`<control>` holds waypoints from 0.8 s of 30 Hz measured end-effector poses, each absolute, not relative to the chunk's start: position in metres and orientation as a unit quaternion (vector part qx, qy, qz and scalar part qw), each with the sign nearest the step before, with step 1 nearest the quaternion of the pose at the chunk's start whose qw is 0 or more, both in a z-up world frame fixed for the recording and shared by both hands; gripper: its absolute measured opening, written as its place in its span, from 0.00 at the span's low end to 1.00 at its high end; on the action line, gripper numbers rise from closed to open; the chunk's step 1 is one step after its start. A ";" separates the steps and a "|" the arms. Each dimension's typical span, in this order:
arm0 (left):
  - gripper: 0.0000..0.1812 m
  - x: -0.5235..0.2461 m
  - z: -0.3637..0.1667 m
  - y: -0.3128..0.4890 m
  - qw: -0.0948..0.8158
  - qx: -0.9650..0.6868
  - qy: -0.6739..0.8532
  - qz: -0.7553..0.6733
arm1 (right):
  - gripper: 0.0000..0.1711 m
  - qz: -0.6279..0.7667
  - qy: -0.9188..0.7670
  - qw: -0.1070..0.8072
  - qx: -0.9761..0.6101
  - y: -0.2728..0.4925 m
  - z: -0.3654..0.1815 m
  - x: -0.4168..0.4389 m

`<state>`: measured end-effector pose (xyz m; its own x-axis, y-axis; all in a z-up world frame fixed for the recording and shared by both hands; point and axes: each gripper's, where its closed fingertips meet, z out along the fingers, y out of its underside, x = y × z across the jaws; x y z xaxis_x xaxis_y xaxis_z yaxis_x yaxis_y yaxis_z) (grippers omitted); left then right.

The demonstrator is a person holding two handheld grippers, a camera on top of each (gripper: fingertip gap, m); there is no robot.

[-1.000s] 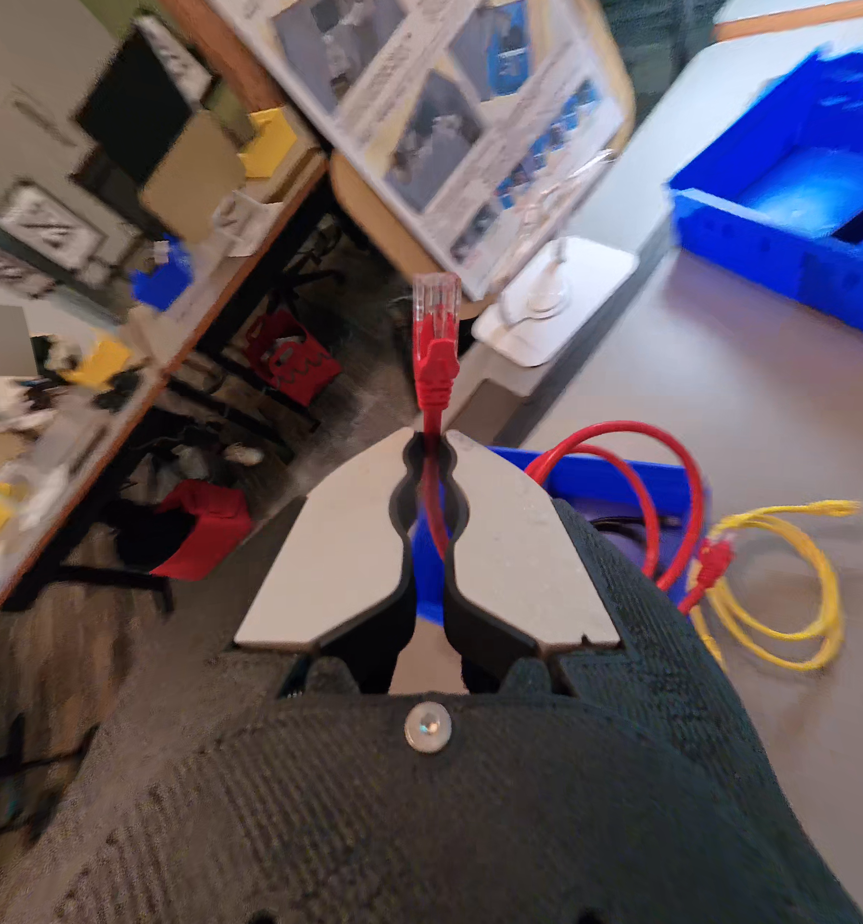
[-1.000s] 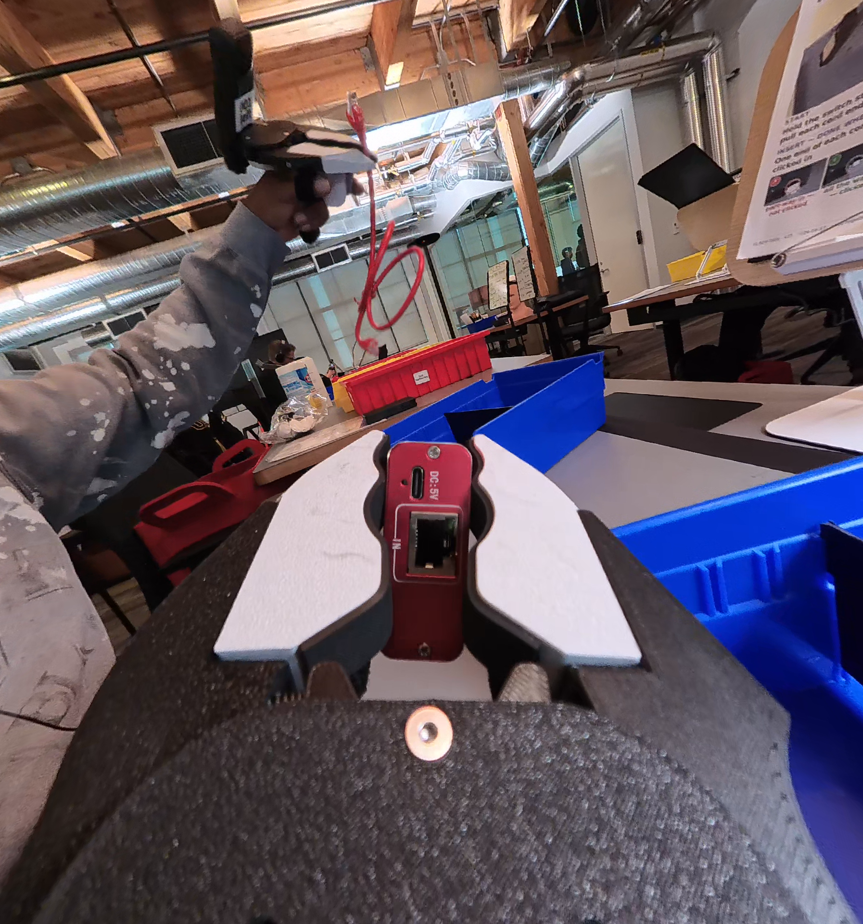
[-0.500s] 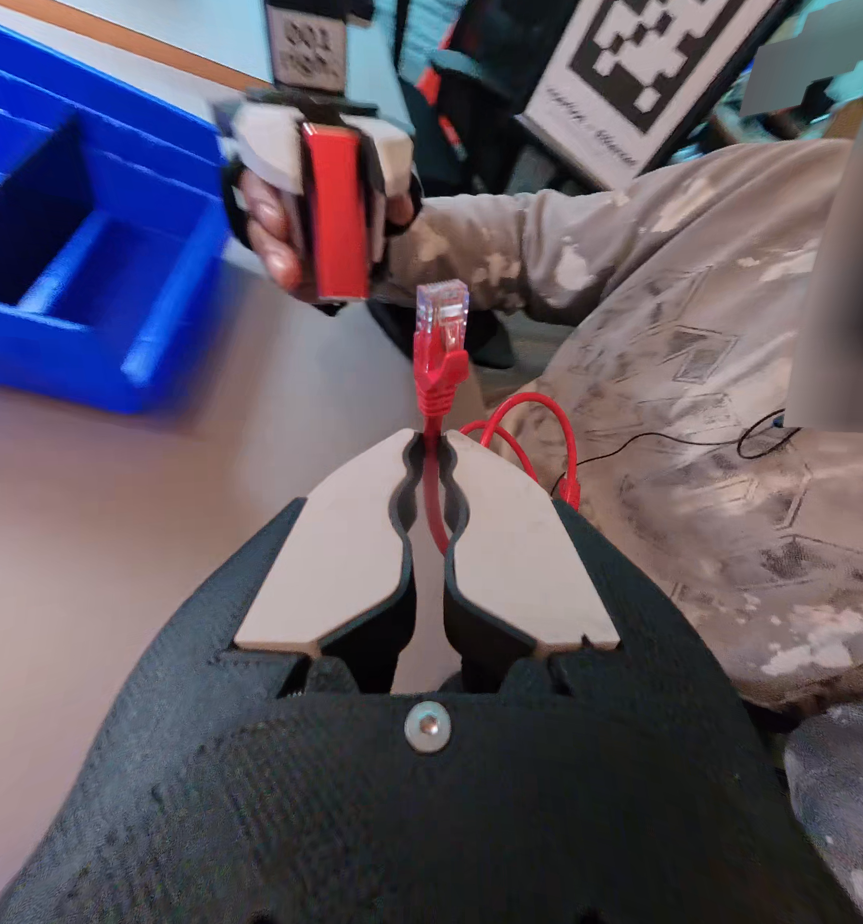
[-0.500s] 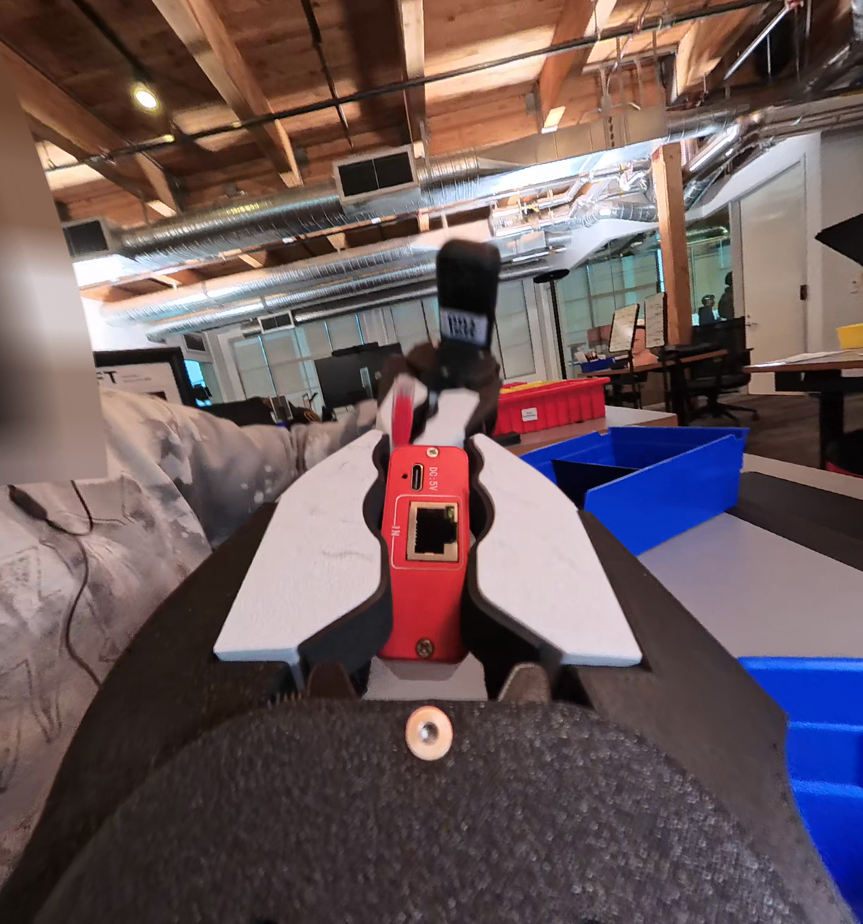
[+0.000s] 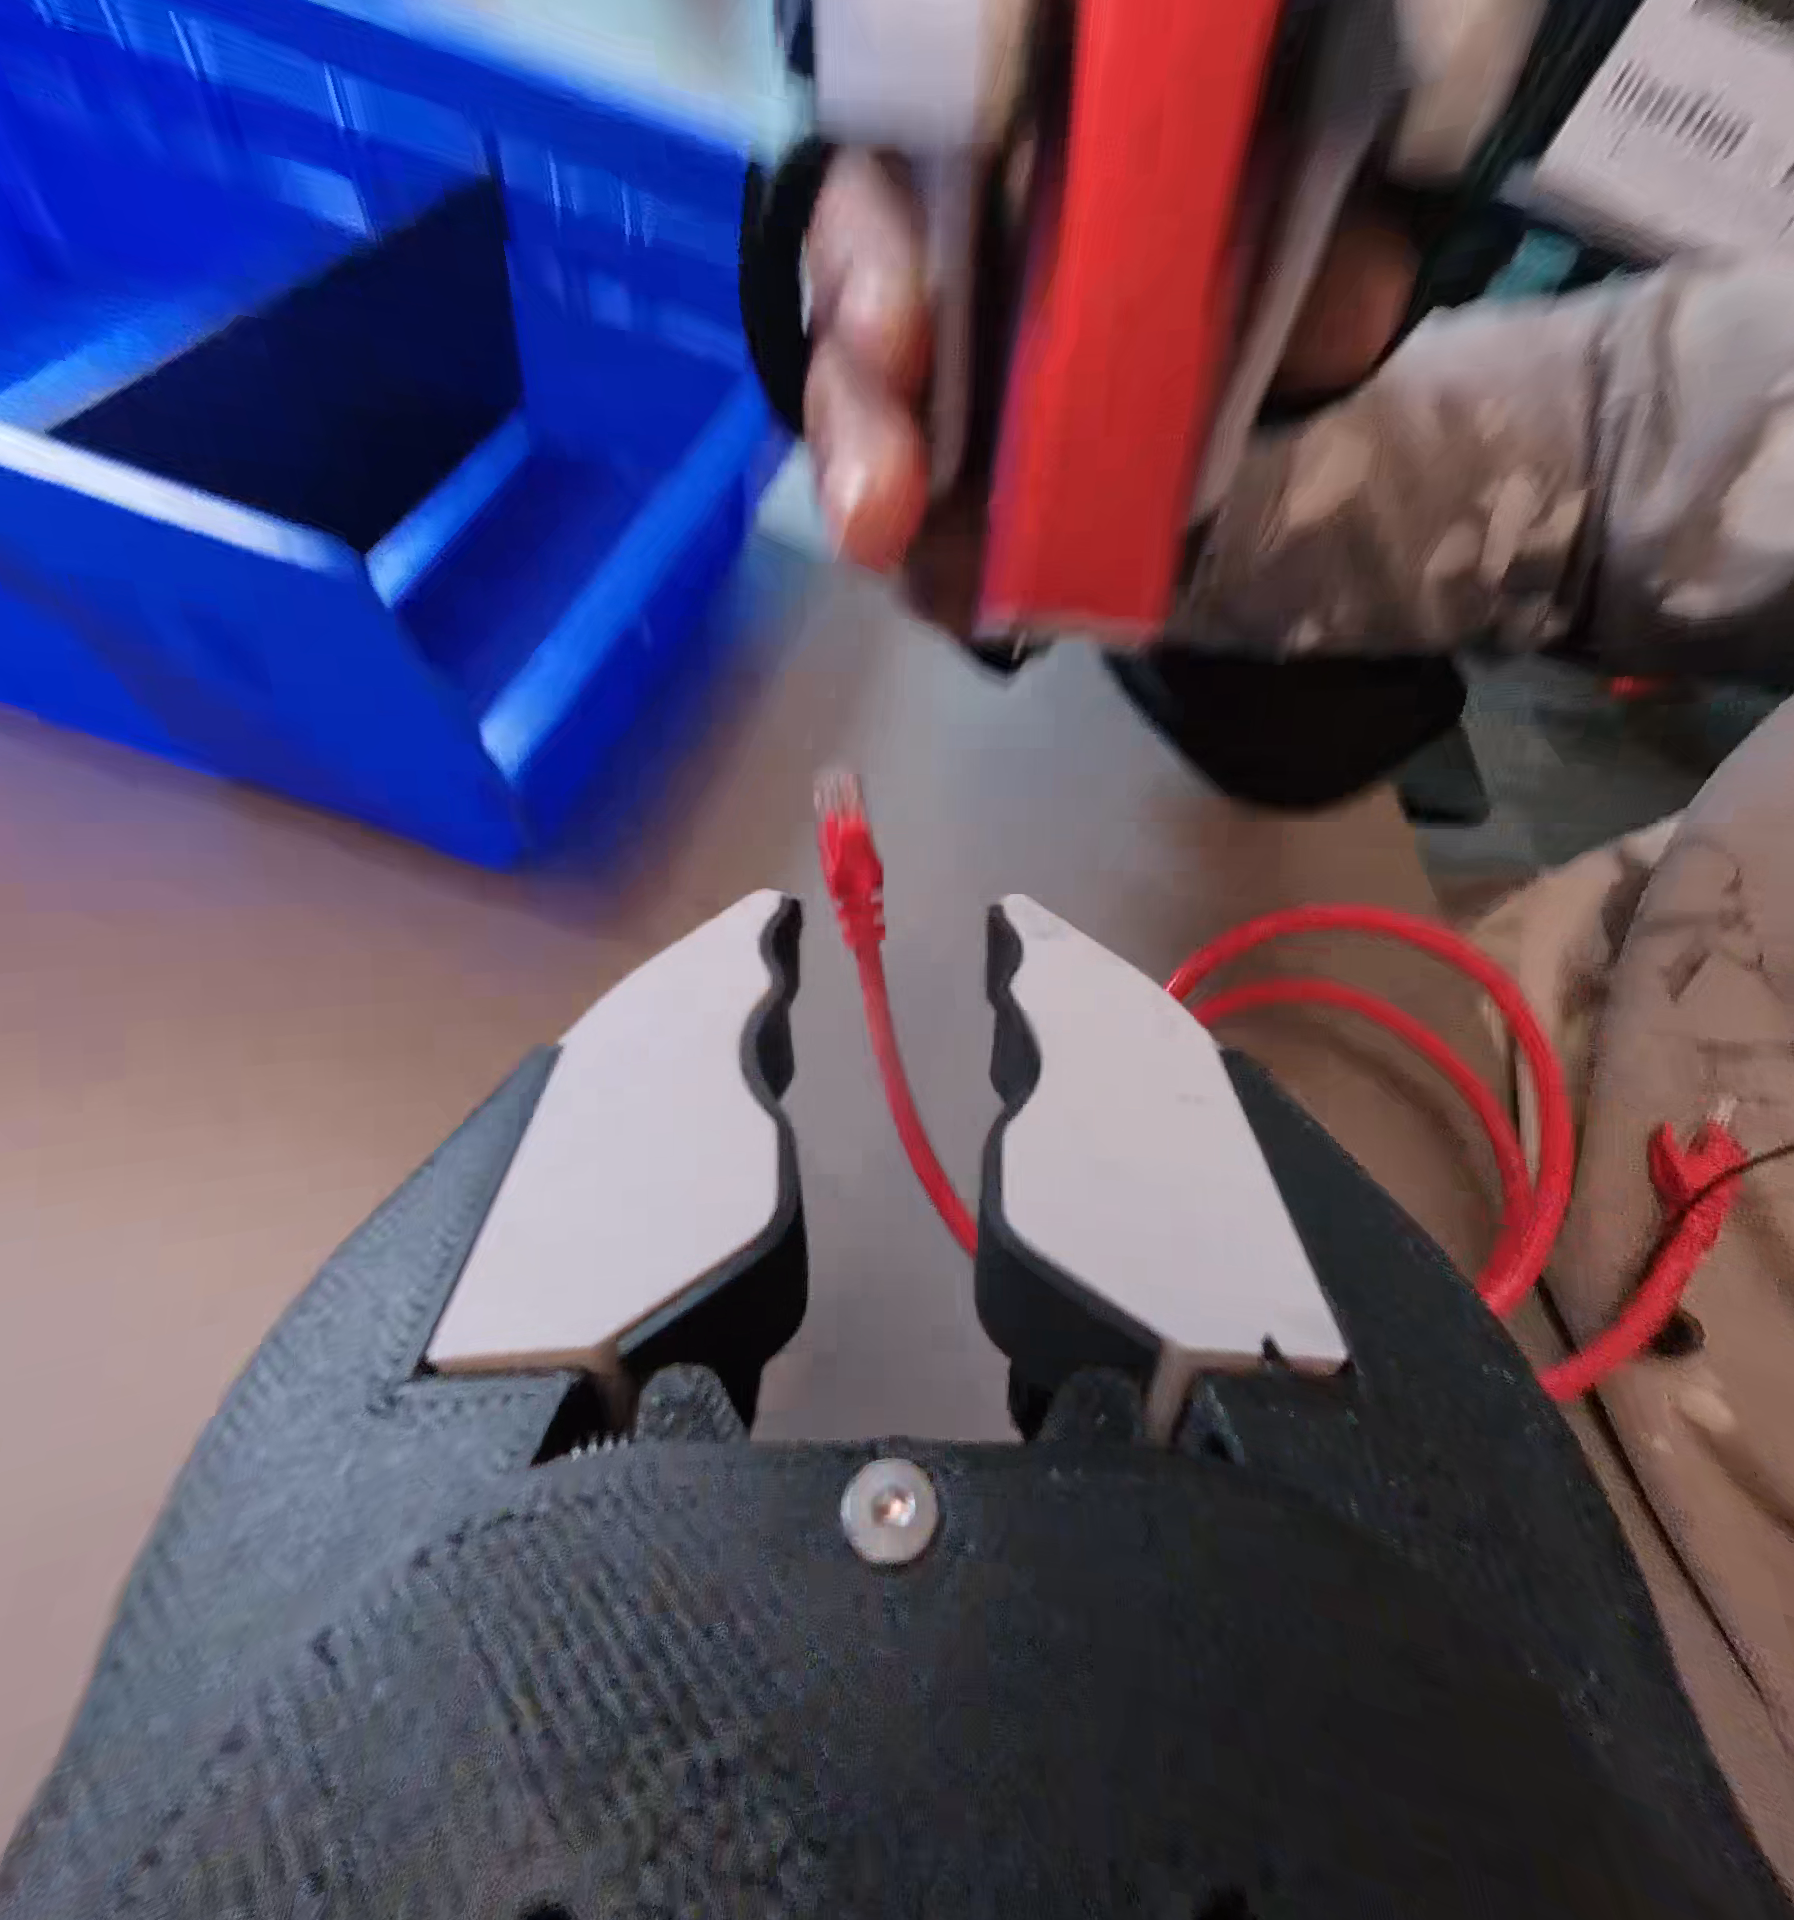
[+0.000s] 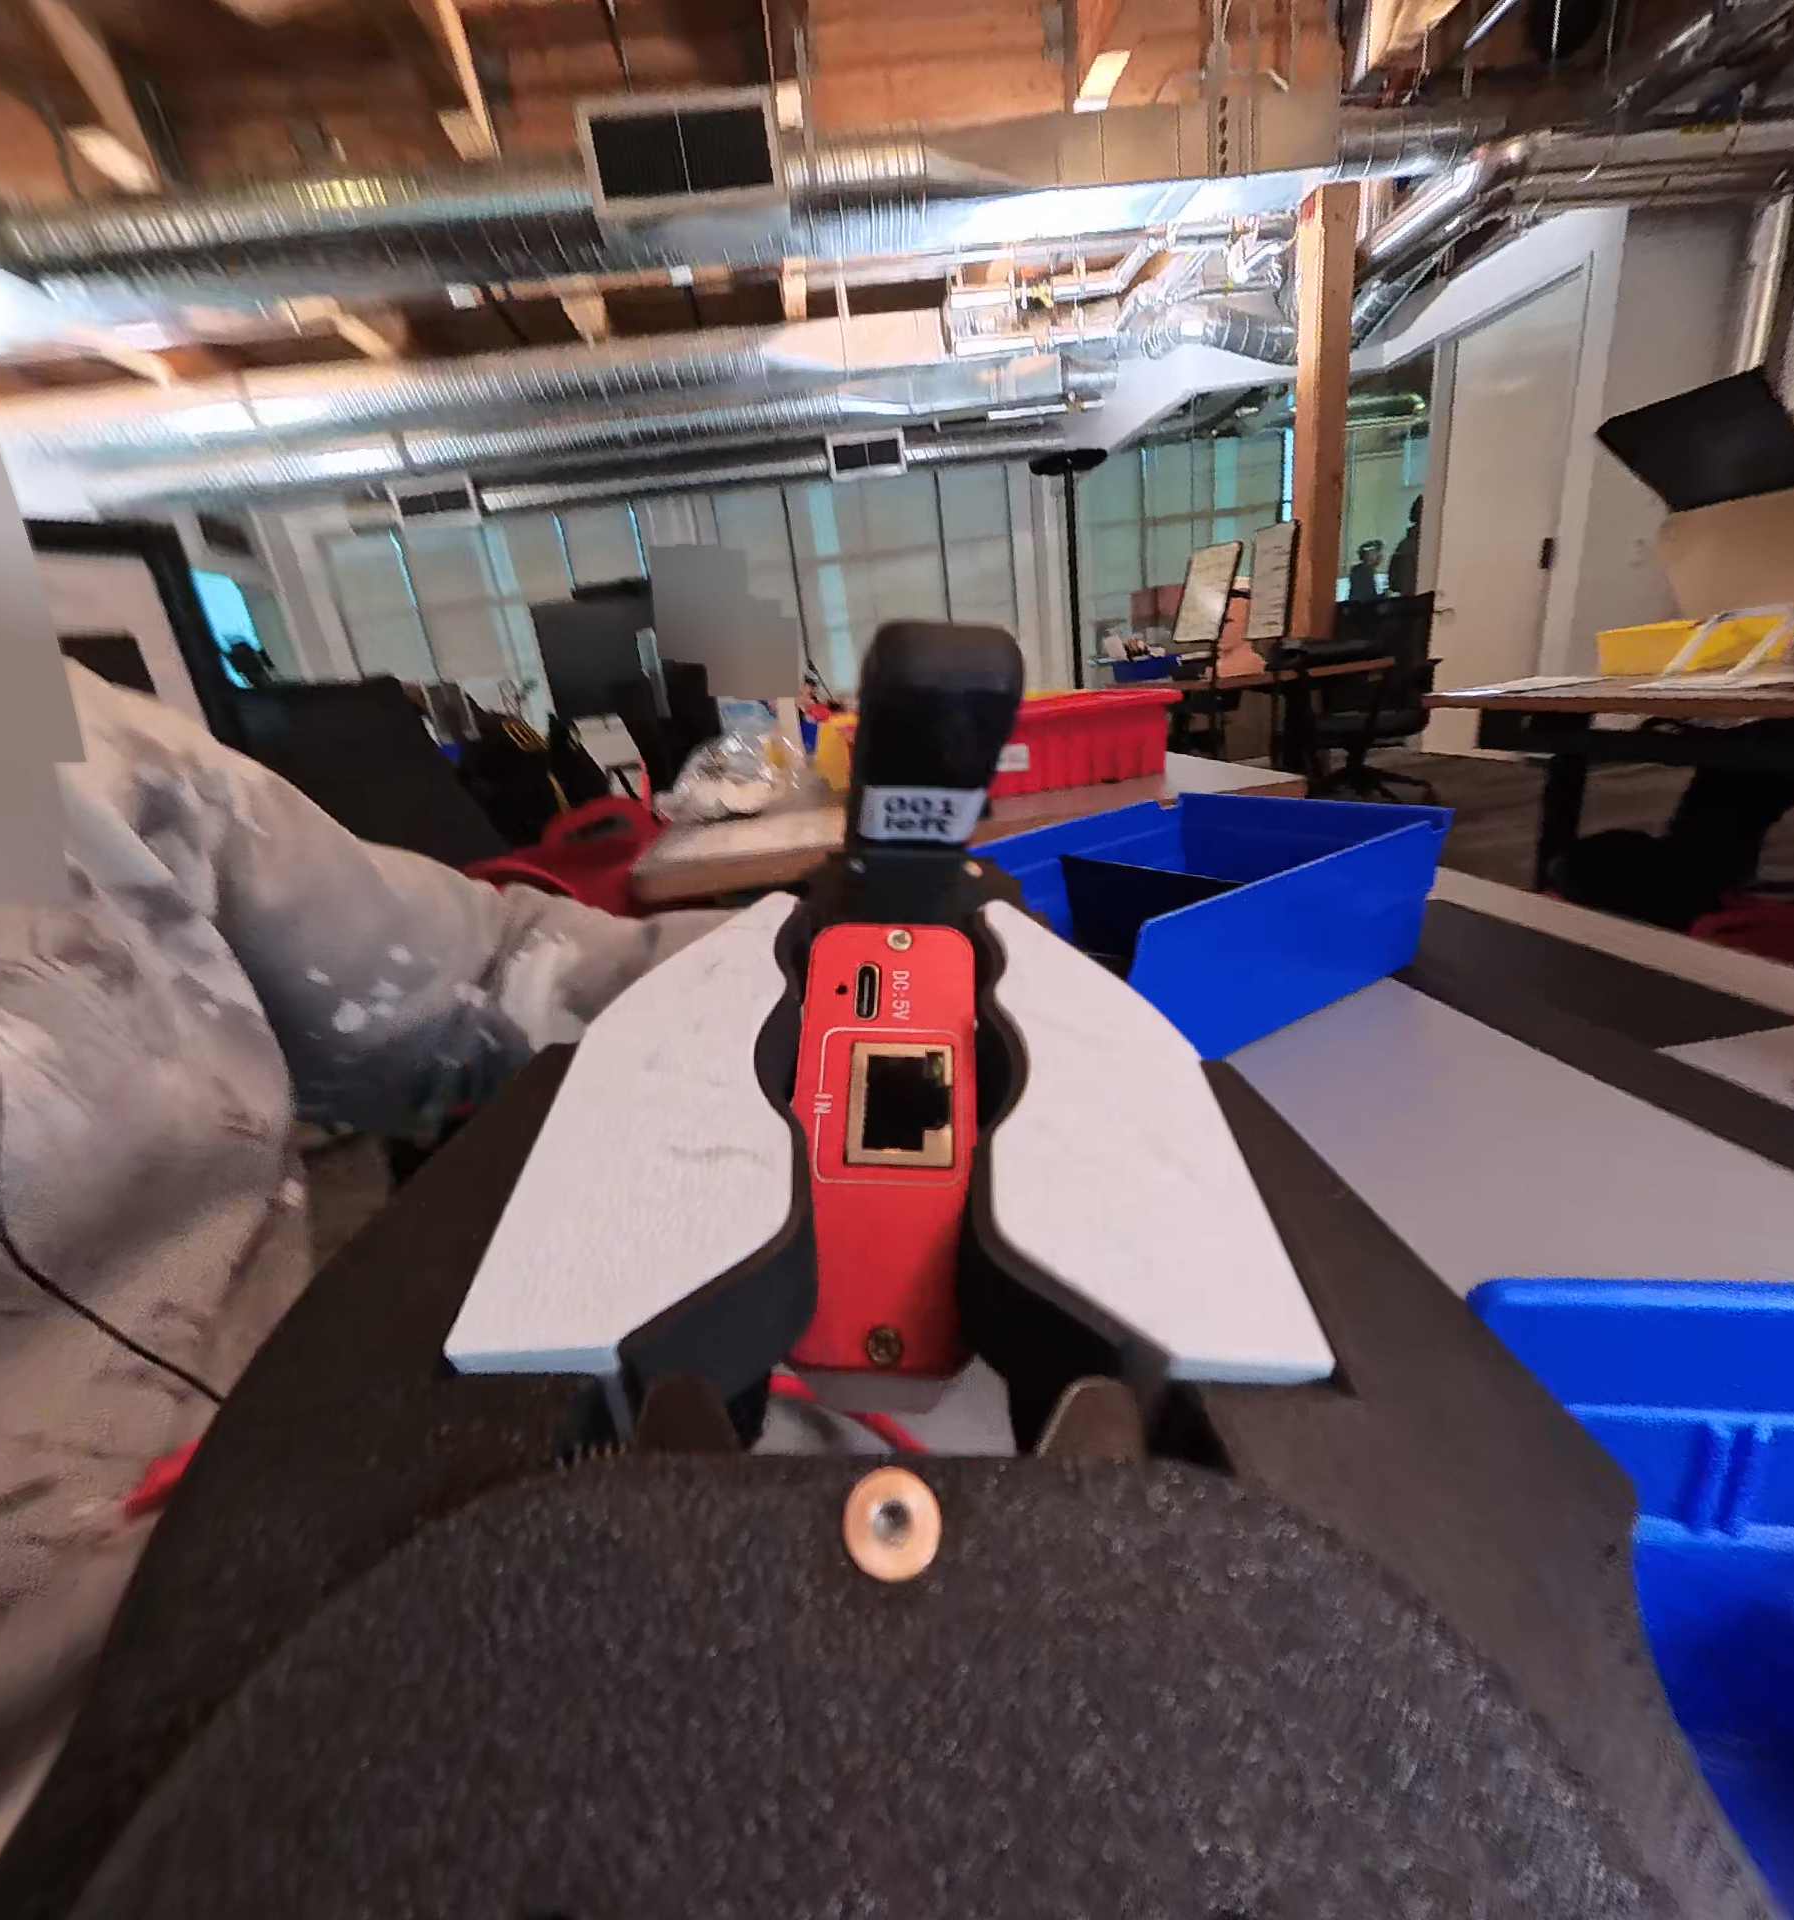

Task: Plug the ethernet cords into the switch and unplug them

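Right gripper [image 6: 888,925] clamping red switch [image 6: 888,1226]

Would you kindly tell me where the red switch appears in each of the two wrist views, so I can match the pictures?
Left wrist view: the switch is at top centre, blurred, held in the right tool with a hand around it, above the loose red cord's plug.
Right wrist view: the switch is at centre, clamped between the right tool's fingers, port facing the camera.
Shared landmark: the blue bin with a dark divider.

Two wrist cameras, face to face

Left view tilts down over the table [image 5: 197,1039]; right looks level across the room; both, close in, apparently share the red switch [image 6: 891,1143].
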<state>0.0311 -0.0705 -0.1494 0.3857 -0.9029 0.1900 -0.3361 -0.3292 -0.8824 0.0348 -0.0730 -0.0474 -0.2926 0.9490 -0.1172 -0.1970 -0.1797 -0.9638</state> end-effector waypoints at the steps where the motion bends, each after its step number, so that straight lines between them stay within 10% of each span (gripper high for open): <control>1: 0.21 0.035 -0.139 -0.073 0.425 -0.714 0.424 -0.360 | 0.16 0.636 -0.482 0.453 -0.398 -0.078 -0.049 0.031; 8: 0.17 0.050 -0.113 -0.085 0.533 -0.637 0.461 -0.313 | 0.16 0.552 -0.549 0.514 -0.360 -0.106 -0.052 0.016; 24: 0.15 0.013 -0.125 -0.098 0.468 -0.656 0.566 -0.175 | 0.16 0.399 -0.690 0.464 -0.386 -0.106 -0.115 0.007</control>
<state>0.0134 -0.0981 -0.1254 0.2974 -0.9061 -0.3009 -0.5793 0.0793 -0.8112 0.0070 -0.1059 -0.1147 -0.2719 0.9032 0.3321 0.1623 0.3832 -0.9093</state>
